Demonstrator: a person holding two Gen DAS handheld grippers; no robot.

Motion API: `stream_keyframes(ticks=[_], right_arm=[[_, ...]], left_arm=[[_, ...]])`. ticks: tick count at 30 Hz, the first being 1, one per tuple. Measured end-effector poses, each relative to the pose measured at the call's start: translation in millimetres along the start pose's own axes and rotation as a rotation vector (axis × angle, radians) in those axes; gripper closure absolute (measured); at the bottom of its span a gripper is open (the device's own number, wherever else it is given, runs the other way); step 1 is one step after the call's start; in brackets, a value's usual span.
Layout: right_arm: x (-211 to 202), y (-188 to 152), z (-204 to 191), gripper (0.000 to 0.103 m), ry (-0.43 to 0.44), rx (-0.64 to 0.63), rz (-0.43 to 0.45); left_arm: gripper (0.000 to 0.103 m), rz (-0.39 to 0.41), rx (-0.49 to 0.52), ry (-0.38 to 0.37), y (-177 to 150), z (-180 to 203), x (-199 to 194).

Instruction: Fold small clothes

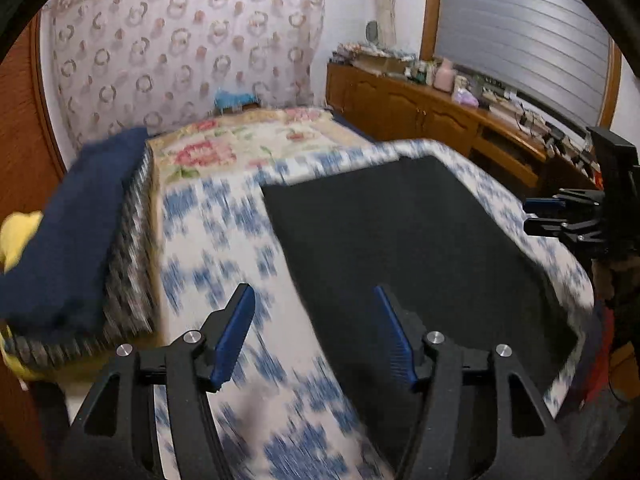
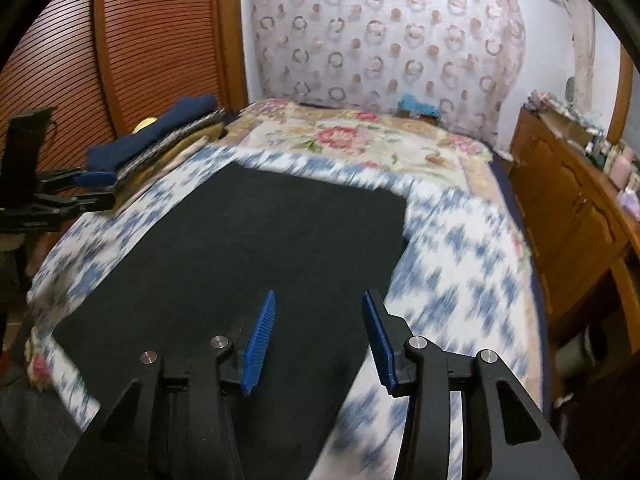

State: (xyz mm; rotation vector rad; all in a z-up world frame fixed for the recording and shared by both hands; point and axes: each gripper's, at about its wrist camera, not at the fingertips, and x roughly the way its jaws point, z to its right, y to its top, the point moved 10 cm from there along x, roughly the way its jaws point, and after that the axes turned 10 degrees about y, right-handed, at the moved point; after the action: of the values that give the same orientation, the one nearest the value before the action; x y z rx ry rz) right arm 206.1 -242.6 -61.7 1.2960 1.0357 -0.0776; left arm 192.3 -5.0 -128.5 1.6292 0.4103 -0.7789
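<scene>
A black mat lies on a blue-and-white patterned cover on the bed; it also shows in the right wrist view. A stack of folded clothes with a dark blue one on top sits at the bed's left edge, also seen in the right wrist view. My left gripper is open and empty above the mat's left edge. My right gripper is open and empty above the mat's near right part. Each gripper shows in the other's view, the right one and the left one. The views are motion-blurred.
A floral quilt covers the far part of the bed. A wooden sideboard with bottles and clutter runs along the right wall under a shuttered window. A slatted wooden door stands at left. A patterned curtain hangs behind the bed.
</scene>
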Motion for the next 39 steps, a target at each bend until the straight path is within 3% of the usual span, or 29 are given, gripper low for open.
stream_keyframes(ticks=[5,12,26,30,32,34,36,39], right_arm=[[-4,-37,-3,0.051,0.013,0.027,-0.050],[-27,-62,-1,0.051,0.025,0.084,-0.097],[-42,-78,-12,0.051,0.025,0.036,-0.143],[-44,-87,-19,0.058,0.023,0.016,-0.141],[-43,-85,-18,0.066,0.033,0.018,-0.136],[-46,-96,-26,0.082,0.049,0.011,-0.128],[-42,-108,-36,0.091,0.071,0.013,-0.120],[-41,-109,-36,0.094,0.096,0.031,-0.103]], left_arm=[[0.040,-0.033,0.028,-0.028,-35,21,-7],[0.040,-0.060,0.024,-0.081,-64,42,-21],[0.040,-0.126,0.009,-0.137,-98,60,-34],[0.040,-0.126,0.003,-0.143,-100,60,-35],[0.041,-0.127,0.002,-0.141,-101,59,-36],[0.048,-0.123,0.004,-0.139,-101,59,-36],[0.059,-0.126,0.000,-0.162,-102,61,-37],[0.080,-0.147,-0.007,-0.211,-102,64,-38]])
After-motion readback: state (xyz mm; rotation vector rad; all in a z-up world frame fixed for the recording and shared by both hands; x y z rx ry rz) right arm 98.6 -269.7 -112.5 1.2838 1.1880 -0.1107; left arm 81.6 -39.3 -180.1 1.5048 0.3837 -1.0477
